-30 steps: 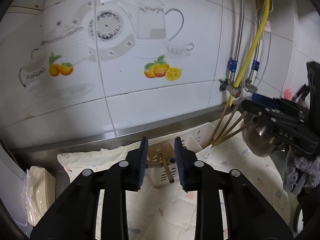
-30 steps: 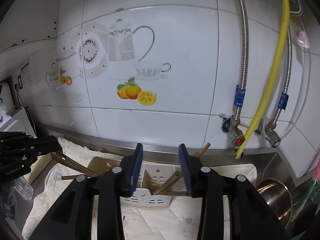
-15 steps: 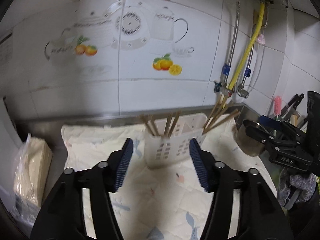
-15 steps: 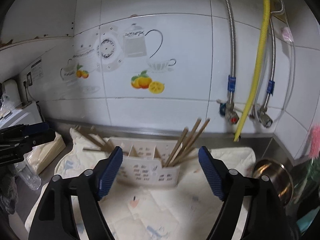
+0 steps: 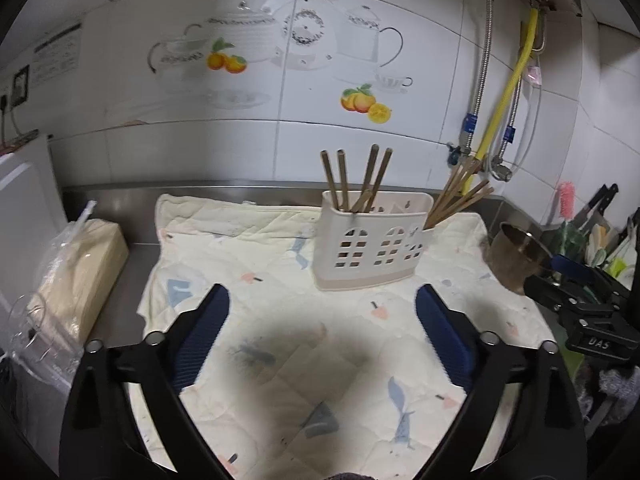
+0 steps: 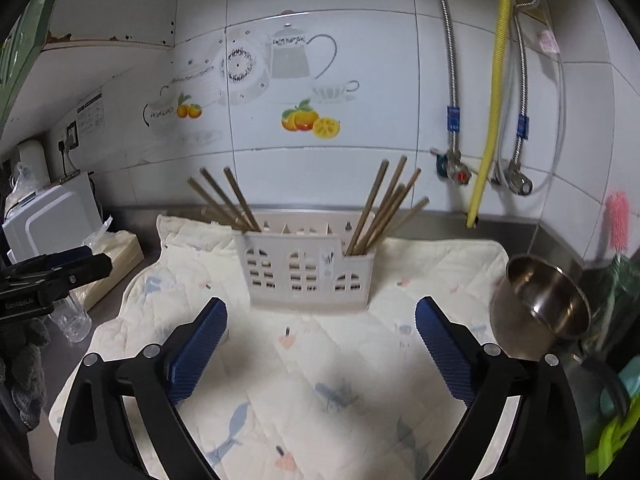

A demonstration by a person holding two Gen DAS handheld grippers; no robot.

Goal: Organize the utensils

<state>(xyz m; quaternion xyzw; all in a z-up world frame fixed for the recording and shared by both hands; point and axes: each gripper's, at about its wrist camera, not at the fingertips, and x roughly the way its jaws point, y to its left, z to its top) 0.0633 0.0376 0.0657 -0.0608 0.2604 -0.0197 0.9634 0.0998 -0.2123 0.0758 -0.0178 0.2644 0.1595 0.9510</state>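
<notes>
Bare quilted cloth (image 6: 320,360) lies between the gripper and the utensil holder (image 6: 306,268) at 12 o'clock. A steel pot (image 6: 540,304) crowds 2 o'clock; a tissue box (image 5: 80,268) blocks 10 o'clock.

Chopsticks (image 6: 228,200) stand in the holder (image 6: 306,264) on the cloth (image 6: 320,380), pot (image 6: 540,304) at right.

Both grippers wide open, holding nothing.
The left gripper (image 5: 322,312) and right gripper (image 6: 320,314) hover with their blue pads (image 6: 198,350) spread far apart.
</notes>
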